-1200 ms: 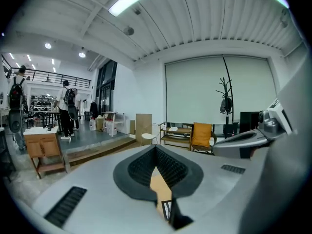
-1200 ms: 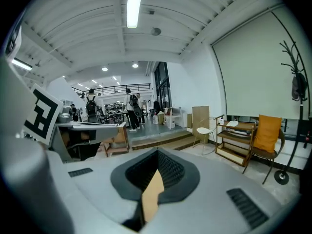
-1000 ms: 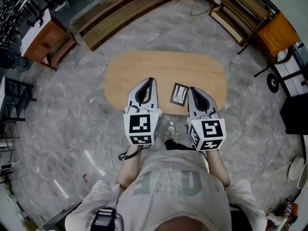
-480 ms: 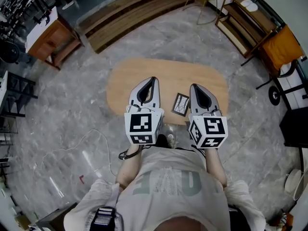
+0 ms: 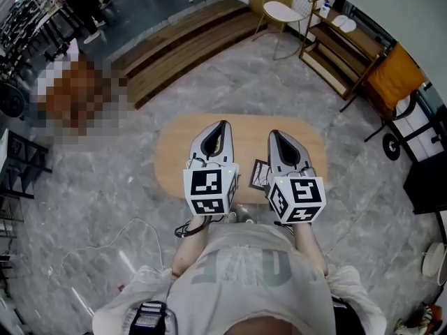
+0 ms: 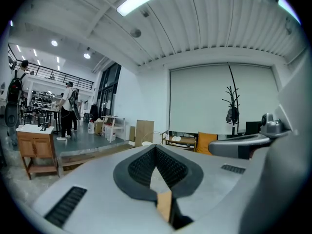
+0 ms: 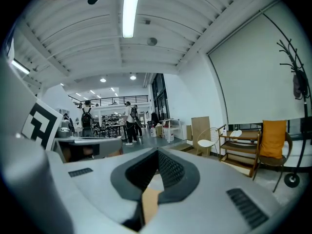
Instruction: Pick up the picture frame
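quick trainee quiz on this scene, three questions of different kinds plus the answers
1. True or false: the right gripper is shut on the picture frame.
2. Where does the picture frame lie? A) on the floor B) on the oval wooden table C) on the white chair
3. Fill in: the jaws of the left gripper stand ___, with nothing between them.
Key: 1 false, since it is shut but empty and the frame lies untouched; 2 B; 3 together.
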Action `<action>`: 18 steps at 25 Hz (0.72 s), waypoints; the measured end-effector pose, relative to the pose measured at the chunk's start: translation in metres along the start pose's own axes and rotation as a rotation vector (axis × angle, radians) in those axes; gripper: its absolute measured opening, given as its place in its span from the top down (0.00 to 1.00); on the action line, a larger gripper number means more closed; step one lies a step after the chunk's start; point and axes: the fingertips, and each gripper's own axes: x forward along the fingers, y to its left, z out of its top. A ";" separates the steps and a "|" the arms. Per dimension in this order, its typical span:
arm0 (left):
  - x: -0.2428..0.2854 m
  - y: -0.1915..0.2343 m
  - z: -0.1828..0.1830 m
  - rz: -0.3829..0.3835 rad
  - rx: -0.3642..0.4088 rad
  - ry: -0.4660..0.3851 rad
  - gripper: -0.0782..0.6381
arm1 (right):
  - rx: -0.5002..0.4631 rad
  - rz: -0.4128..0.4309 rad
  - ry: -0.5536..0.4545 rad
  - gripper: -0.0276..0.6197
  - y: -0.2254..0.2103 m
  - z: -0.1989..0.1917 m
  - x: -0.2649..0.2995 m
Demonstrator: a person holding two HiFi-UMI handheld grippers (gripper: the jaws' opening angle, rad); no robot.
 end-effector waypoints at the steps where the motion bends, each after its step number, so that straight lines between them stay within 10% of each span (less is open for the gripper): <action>1: 0.002 0.002 0.003 -0.004 0.003 -0.007 0.88 | 0.002 -0.006 -0.004 0.95 -0.001 0.002 0.002; 18: 0.009 0.040 0.019 0.006 0.015 -0.030 0.88 | -0.028 -0.022 -0.038 0.95 0.008 0.022 0.035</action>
